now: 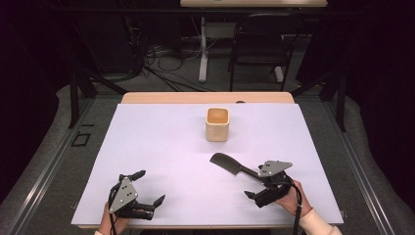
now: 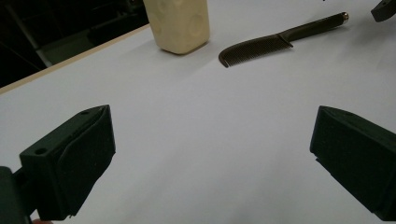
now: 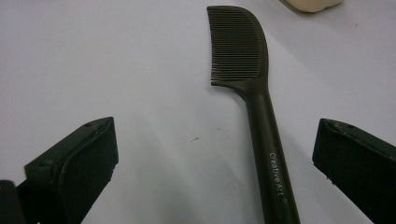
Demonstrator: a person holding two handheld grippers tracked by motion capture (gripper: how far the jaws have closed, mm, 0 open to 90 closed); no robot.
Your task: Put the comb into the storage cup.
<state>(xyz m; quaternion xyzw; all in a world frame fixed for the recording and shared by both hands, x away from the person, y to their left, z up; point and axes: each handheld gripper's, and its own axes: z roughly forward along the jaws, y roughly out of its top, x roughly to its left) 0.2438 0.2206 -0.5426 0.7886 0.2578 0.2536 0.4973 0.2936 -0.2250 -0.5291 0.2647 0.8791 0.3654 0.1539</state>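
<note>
On the worktop (image 1: 161, 147), a dark comb (image 3: 254, 107) lies flat at the right near side, toothed head toward the cup (image 1: 217, 124), handle toward the person. The right hand-held gripper (image 1: 266, 188) sits over the handle end with jaws spread wide; from its own view the handle runs up between the jaws, nearer the right one, touching neither. Judged as an approach to grasp by the handle, so the teeth stay free. The left hand-held gripper (image 1: 144, 188) rests low at the near left, jaws likewise spread and empty, well apart from the comb, apparently on standby. The cup stands upright beyond the comb, a likely destination.
</note>
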